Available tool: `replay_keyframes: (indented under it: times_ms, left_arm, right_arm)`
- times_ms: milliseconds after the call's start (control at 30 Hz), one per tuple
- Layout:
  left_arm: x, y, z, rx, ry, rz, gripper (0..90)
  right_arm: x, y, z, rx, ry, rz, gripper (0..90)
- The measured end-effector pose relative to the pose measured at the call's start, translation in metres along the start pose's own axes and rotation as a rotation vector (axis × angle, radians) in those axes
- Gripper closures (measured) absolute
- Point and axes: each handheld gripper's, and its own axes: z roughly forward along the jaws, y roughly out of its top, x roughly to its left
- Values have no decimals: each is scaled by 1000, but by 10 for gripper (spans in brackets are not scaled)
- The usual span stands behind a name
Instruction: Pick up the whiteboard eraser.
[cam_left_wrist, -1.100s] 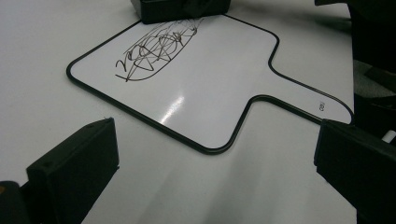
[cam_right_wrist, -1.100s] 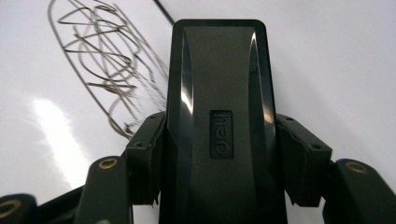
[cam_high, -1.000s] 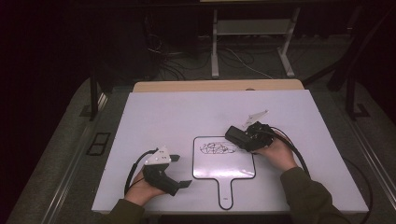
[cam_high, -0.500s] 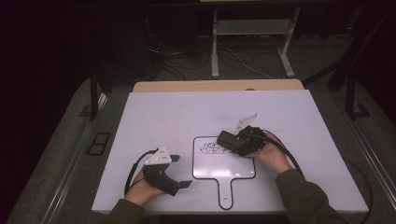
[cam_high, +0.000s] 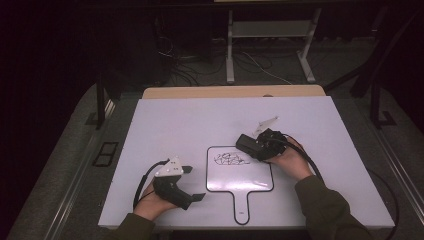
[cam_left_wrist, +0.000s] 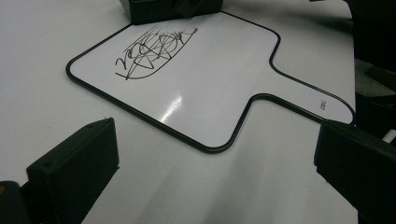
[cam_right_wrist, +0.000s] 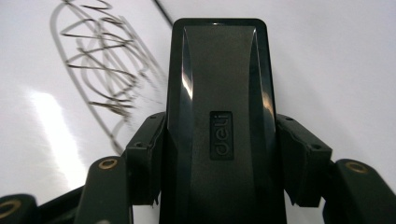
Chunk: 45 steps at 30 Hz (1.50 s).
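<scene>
One black whiteboard eraser (cam_right_wrist: 218, 126), "deli" stamped on its back, sits clamped between the jaws of the right gripper (cam_high: 248, 144), pads pressing on both long sides. In the high view it rests on the top right corner of the small handled whiteboard (cam_high: 240, 175), just right of the black scribble (cam_high: 230, 158). In the right gripper view the scribble lies left of the eraser, its nearest strokes close by the eraser's edge; can't tell if the eraser touches the ink. The right hand (cam_high: 290, 160) wraps the gripper body, cable trailing back over the dark green sleeve (cam_high: 325, 210).

The whiteboard lies flat on the white table (cam_high: 165, 120), near the front edge, its handle pointing toward the person. Black rim all round, small print on the handle end. Rest of the board surface is bare and glossy.

Left gripper (cam_high: 197, 197) rests low on the table, front left, well apart from the eraser and just left of the board's lower corner. Jaws wide open, nothing between them; in the left gripper view they frame the board's handle and lower edge. Left hand (cam_high: 155, 200) grips it from below, grey three-cornered plate on top.

Behind the table: dark floor, loose cables (cam_high: 200, 65), white metal stand legs (cam_high: 270, 40).
</scene>
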Motion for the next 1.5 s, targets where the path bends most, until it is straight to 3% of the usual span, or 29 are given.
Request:
replay_keyframes:
  times_ms: [267,433,567,867,1033,1200,1333,1500]
  left_arm:
    - [0,0,0,0,0,3,0]
    - [-1,0,0,0,0,5,0]
    - [-1,0,-1,-2,0,3,0]
    - [0,0,0,3,1,5,0]
    - [0,0,0,2,1,5,0]
    - [-1,0,0,3,1,6,0]
    - [-1,1,0,6,-1,9,0]
    - [-1,0,0,1,-1,8,0]
  right_arm:
    - [29,12,5,1,54,-76,385]
    - [37,14,6,1,72,-92,385]
    - [31,13,5,5,62,-75,385]
    - [2,-1,-4,30,-22,4,385]
    - [-4,-3,-5,30,-33,15,385]
    - [6,3,-1,28,-8,-3,385]
    - [22,17,8,19,30,-49,385]
    - [27,25,13,21,44,-63,385]
